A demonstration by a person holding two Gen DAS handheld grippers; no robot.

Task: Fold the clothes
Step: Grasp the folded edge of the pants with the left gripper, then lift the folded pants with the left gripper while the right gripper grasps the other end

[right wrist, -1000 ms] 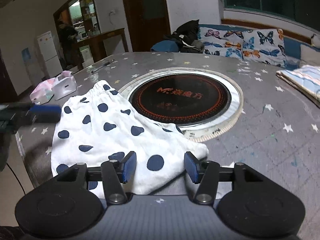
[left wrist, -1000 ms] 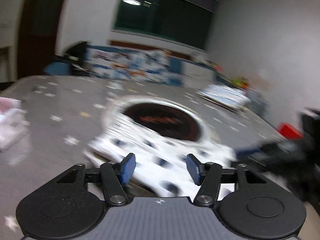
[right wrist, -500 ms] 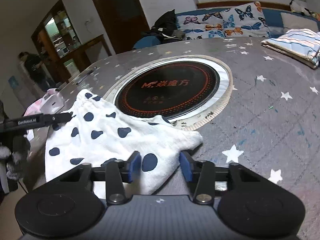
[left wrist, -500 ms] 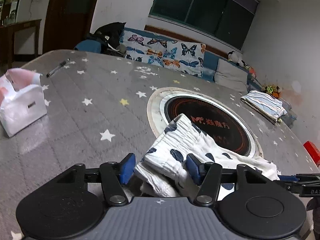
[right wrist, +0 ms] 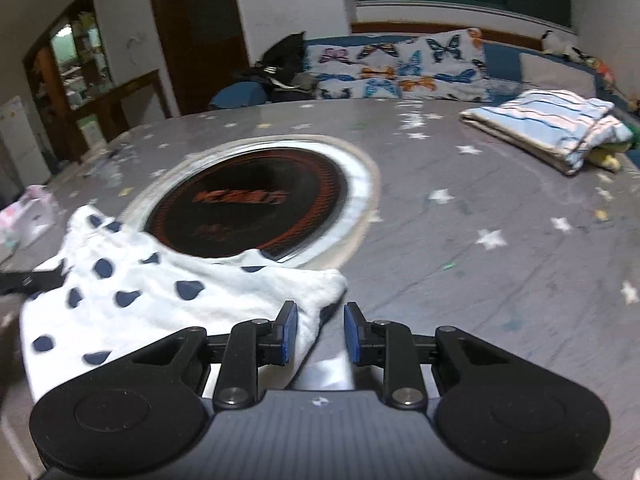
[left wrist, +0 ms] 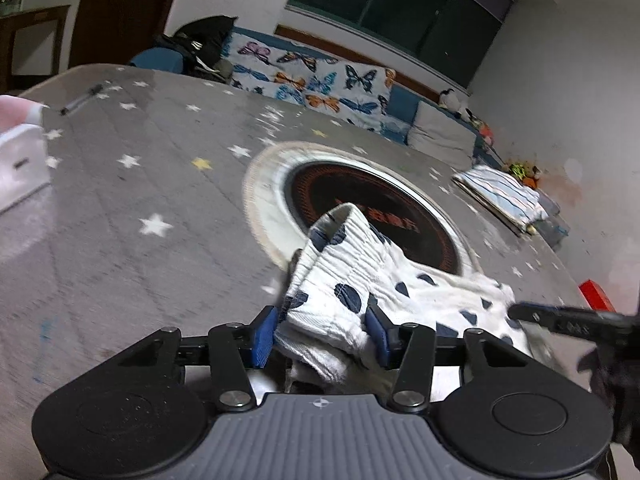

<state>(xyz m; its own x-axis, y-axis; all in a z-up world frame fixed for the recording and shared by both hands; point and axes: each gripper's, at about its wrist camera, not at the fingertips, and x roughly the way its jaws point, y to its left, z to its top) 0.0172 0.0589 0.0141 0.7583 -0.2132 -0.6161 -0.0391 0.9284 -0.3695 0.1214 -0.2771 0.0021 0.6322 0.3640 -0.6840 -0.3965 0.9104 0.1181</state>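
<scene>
The white spotted shorts (right wrist: 160, 292) lie at the near edge of the gray star tabletop (right wrist: 480, 280), partly over the round black burner (right wrist: 248, 208), spread out flat so they can be folded. The left tool (left wrist: 320, 332) is closing around the bunched waistband end, which sits between its blue pads. The right tool (right wrist: 316, 332) is closing on the other end, and a corner of cloth is between its pads. Gripping both ends probably lets the person lift and fold evenly. A folded striped cloth (right wrist: 552, 124) rests well apart.

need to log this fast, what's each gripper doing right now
left gripper: closing around the waistband end of the polka-dot shorts.
right gripper: closing on the shorts' corner, pads not yet pressing.
</scene>
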